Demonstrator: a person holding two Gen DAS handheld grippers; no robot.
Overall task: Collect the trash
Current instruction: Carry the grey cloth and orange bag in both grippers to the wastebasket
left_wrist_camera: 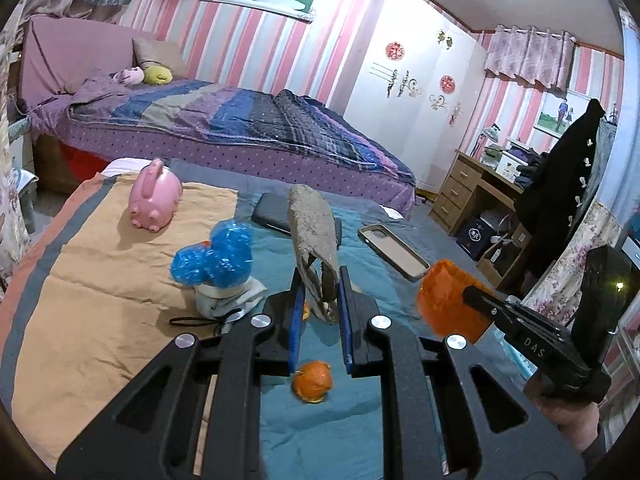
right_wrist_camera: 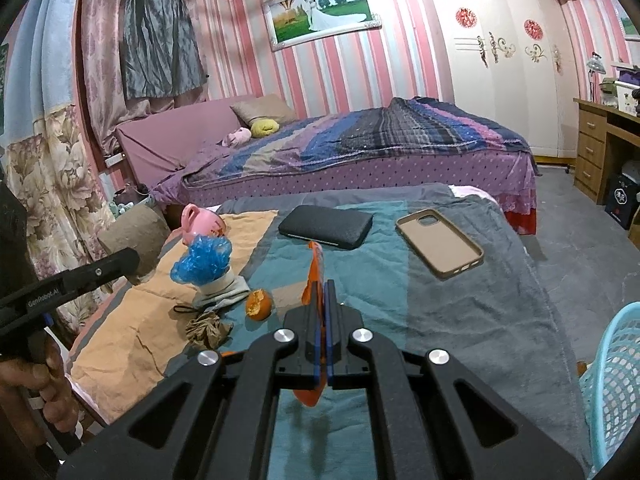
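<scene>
mostly the scene is a low bed (right_wrist_camera: pixel 460 280) under a soft blanket in teal, grey and tan bands, lightly creased. at the right wrist view's lower right edge a pale blue plastic basket (right_wrist_camera: pixel 616 384) with a mesh wall is cut off by the frame. the left gripper (left_wrist_camera: pixel 320 292) is tilted downward over the blanket, its blue pads pinching the lower end of a stiff, rough, grey-brown cardboard scrap (left_wrist_camera: pixel 312 224) that stands up above the fingers; how the scrap ends below is hard to make out. the right gripper (right_wrist_camera: pixel 322 300), also tilted down, has its fingers pressed together on a thin orange peel (right_wrist_camera: pixel 314 270), seen edge-on in its own view. only part of the holding hand (right_wrist_camera: pixel 52 392) shows at the left edge. still lying on the blanket are a crinkled blue plastic wrapper (right_wrist_camera: pixel 204 258), a crumpled brown paper wad (right_wrist_camera: pixel 208 330) and a small piece of orange rind (right_wrist_camera: pixel 259 305).
</scene>
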